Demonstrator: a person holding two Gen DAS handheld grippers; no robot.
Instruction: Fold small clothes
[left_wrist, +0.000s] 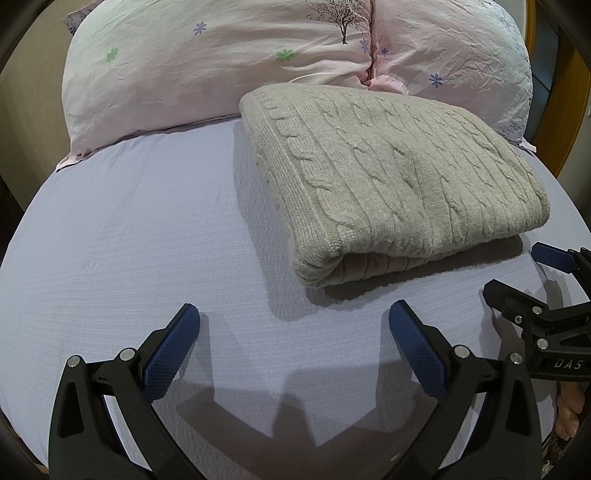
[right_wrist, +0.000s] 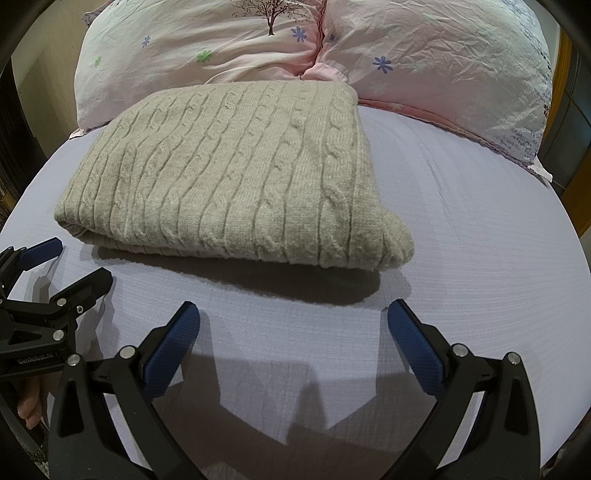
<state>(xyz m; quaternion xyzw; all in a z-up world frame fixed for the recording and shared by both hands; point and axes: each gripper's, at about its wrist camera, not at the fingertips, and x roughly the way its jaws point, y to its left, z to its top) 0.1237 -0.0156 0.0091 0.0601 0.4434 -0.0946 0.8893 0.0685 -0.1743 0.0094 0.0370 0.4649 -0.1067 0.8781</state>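
A beige cable-knit sweater (left_wrist: 391, 177) lies folded in a thick rectangle on the lilac bed sheet (left_wrist: 140, 229); it also shows in the right wrist view (right_wrist: 229, 173). My left gripper (left_wrist: 294, 317) is open and empty, held over the sheet just in front of the sweater's near left corner. My right gripper (right_wrist: 293, 317) is open and empty, in front of the sweater's near edge. Each gripper shows in the other's view, the right one (left_wrist: 517, 269) and the left one (right_wrist: 77, 258), both with fingers apart beside the sweater.
Two pink floral pillows (left_wrist: 207, 66) (right_wrist: 436, 62) lie along the head of the bed behind the sweater. A wooden bed frame (left_wrist: 570, 110) rises at the right. Bare sheet (right_wrist: 461, 229) spreads on both sides of the sweater.
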